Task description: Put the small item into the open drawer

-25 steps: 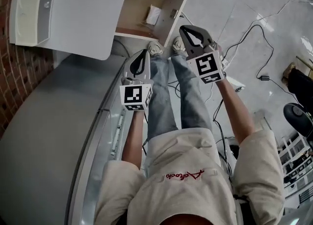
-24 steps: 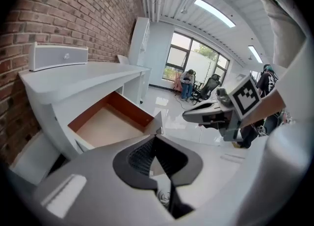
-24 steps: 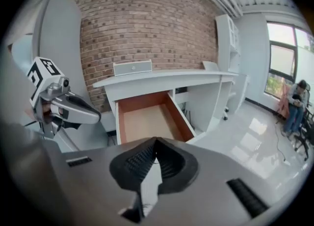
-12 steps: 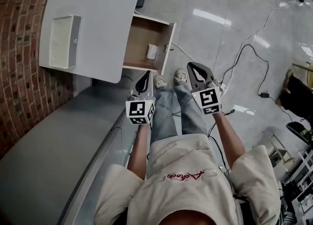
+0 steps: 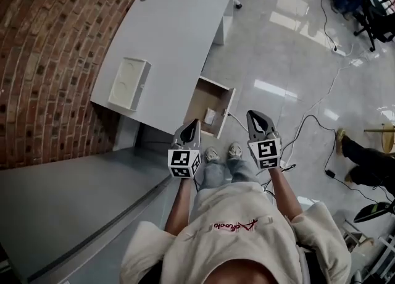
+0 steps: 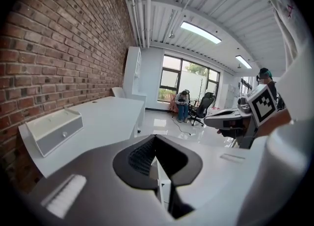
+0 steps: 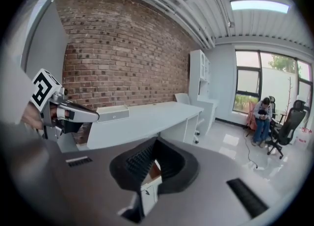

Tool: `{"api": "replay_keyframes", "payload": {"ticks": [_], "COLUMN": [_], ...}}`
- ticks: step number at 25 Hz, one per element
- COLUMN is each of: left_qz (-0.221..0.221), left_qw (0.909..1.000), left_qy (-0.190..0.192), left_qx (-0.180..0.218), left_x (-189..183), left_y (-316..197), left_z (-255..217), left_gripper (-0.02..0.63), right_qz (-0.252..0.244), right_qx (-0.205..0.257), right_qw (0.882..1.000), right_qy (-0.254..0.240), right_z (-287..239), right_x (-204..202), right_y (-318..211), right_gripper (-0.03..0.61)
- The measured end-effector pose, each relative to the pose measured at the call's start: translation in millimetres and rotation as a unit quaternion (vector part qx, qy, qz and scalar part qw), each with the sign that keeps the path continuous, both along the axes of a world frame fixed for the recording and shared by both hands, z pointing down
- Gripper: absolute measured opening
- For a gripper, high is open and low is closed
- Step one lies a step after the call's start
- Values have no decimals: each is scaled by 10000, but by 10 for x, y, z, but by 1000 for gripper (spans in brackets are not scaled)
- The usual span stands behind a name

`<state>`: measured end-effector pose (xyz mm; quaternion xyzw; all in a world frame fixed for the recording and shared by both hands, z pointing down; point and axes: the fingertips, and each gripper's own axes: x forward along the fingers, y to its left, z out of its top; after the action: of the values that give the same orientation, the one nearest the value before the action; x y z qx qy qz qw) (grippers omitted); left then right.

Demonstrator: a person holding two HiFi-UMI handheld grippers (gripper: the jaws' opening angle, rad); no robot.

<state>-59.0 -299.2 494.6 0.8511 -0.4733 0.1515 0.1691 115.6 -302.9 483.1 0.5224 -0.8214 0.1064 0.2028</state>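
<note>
The open wooden-floored drawer (image 5: 199, 107) sticks out of the white desk (image 5: 173, 36), with a small white item (image 5: 210, 116) lying inside it. Both grippers hang in the air over the person's shoes, short of the drawer front. My left gripper (image 5: 192, 123) is shut and holds nothing; in its own view the jaws (image 6: 156, 144) meet. My right gripper (image 5: 255, 116) is also shut and empty, to the right of the drawer, its jaws closed (image 7: 156, 146) with the drawer showing through the gap below them.
A white box (image 5: 129, 83) sits on the desk top near the brick wall (image 5: 55, 60). Cables (image 5: 311, 122) trail over the glossy floor at right. A grey surface (image 5: 68, 208) runs along the left. A seated person (image 7: 261, 119) and office chairs are far off.
The head view has pulled back and up: the desk and drawer look smaller and farther. Both grippers stay shut and have drawn away from the drawer.
</note>
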Motion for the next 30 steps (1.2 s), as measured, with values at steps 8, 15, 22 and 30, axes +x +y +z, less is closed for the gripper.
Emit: {"api": "replay_keyframes", "payload": {"ticks": [8,15,22,30], "left_qz": [-237,-377,-466,-565], "left_qw": [9982,9937,9903,9907], "left_qy": [-27,-134,-162,-103], "left_qx": [552,1050,1303,1233], "left_x": [-251,-449,-572,-579], "left_y": [-166,-336,-454,-428], "left_z": [-700,-1234,-1459,-1375], "left_gripper": [9,9,9,9], "right_qz": [41,85,110,73], "right_qx": [676,1079,1279,1178], "right_qw": [9976,9939,9915,9929], "right_qy": [-127,-230,-218,-138], "right_z": [-748,-1183,-1366,-1322], "right_x": [-142,-168,-178,-152], "right_y": [-287,-419,-509,-476], "right_gripper": [12,12,12,12]}}
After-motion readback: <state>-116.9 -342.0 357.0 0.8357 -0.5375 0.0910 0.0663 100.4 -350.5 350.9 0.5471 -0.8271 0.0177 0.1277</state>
